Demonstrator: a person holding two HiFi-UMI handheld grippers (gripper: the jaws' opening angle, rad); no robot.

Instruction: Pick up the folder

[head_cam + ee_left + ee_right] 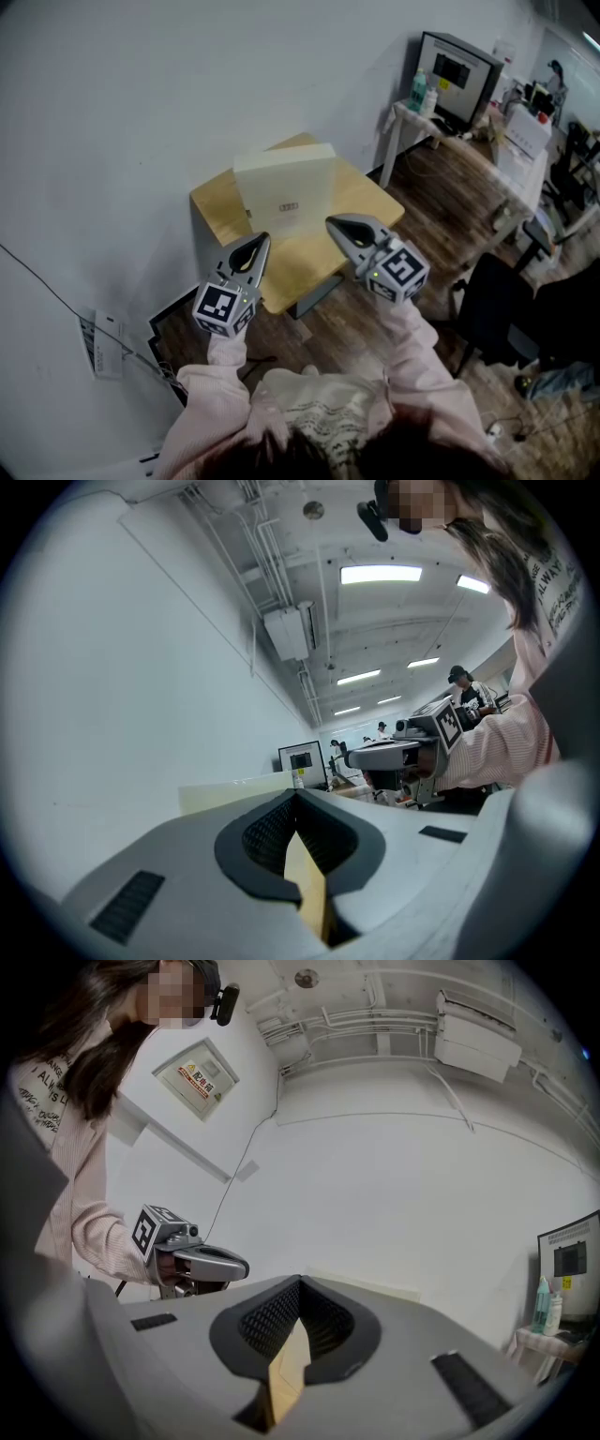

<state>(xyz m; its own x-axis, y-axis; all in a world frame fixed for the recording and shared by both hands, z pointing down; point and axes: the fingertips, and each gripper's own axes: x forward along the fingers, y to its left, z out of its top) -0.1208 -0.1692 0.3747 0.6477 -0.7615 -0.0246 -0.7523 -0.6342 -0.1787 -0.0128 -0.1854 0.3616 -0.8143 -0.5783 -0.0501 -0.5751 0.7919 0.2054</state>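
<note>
Got left gripper (262,240) and right gripper (334,223) both clamped shut, nothing in either, side by side. Pointing at folder (286,192) standing upright on table (217,208), just ahead and roughly between the two.

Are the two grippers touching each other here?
Apart. The head view shows bare table between the left gripper and the right gripper; both are shut.
</note>
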